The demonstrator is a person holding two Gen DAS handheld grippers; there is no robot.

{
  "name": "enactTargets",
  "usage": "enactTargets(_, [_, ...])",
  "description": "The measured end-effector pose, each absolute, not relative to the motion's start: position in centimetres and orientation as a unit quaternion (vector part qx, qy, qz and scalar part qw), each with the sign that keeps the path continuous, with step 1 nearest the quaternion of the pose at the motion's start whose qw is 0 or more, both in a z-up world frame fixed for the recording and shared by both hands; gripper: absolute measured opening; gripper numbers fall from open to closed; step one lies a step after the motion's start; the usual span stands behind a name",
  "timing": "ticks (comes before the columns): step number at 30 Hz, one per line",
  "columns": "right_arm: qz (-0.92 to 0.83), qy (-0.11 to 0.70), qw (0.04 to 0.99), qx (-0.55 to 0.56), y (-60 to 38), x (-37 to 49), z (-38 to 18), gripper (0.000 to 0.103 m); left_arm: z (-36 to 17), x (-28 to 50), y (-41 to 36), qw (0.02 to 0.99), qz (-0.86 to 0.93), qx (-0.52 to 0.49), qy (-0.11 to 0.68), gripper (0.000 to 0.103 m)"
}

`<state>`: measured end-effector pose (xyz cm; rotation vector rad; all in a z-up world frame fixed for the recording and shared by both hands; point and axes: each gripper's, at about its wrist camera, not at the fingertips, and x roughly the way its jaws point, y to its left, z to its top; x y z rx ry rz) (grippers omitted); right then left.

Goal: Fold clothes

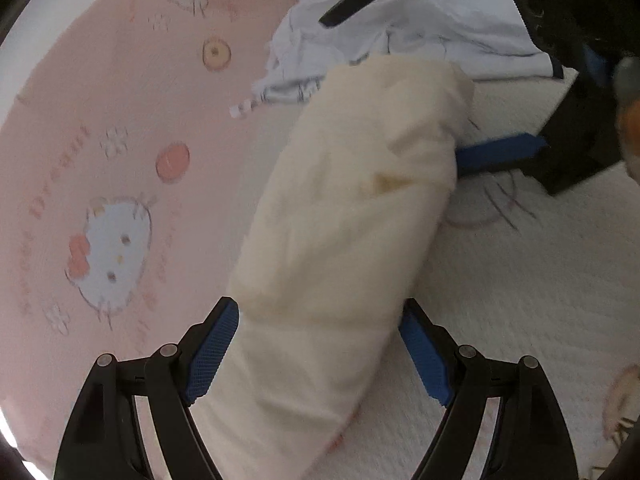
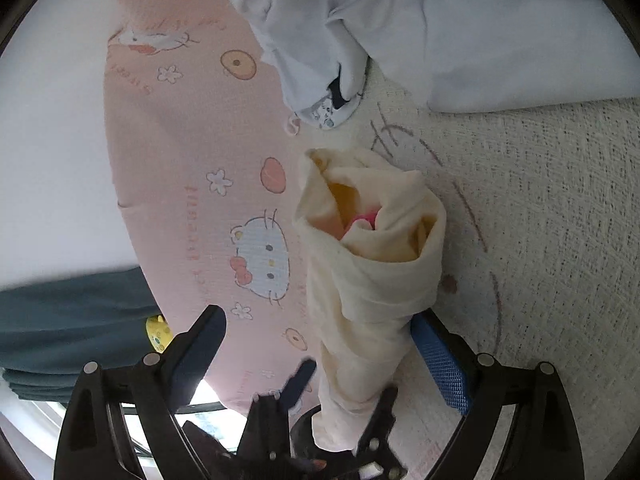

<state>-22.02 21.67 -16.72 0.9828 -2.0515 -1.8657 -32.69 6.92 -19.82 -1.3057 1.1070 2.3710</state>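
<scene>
Left wrist view: pinches the near end of the rolled cream garment in the left gripper, likely to keep the roll tight. Holds the right gripper spread, one pad merely brushing cloth. Keeps the garment along the edge of the pink cat-print sheet.

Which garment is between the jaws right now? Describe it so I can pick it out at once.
Start from the pink cartoon-cat bedsheet, where it meets the white textured cover. Along that seam lies a cream rolled-up garment, running from the left gripper toward the pale blue clothes pile. It alone is cream and rolled into a tube; in the right wrist view its open end shows pink and yellow inside.
</scene>
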Motion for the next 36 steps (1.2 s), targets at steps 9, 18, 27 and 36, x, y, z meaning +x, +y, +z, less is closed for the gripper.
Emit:
enactTargets(9, [-0.678,-0.611,0.098,0.396,20.1,-23.0,-15.4,0.094,-21.2,-33.5,7.7,0.112,0.797,-0.447,0.390,0.044])
enactTargets(18, [-0.678,-0.597,0.081,0.421,18.8,-23.9,-16.1,0.094,-18.8,-36.4,4.0,0.122,0.822,-0.507,0.230,0.042])
enactTargets(27, [-0.736,-0.545,0.041,0.400,17.4,-28.7,-15.9,0.091,-19.0,-36.4,3.4,0.122,0.823,-0.516,0.202,0.042])
enactTargets(36, [-0.769,-0.484,0.006,0.419,16.8,-29.3,-16.8,0.037,-18.3,-36.7,1.4,0.143,0.828,-0.529,0.118,0.042])
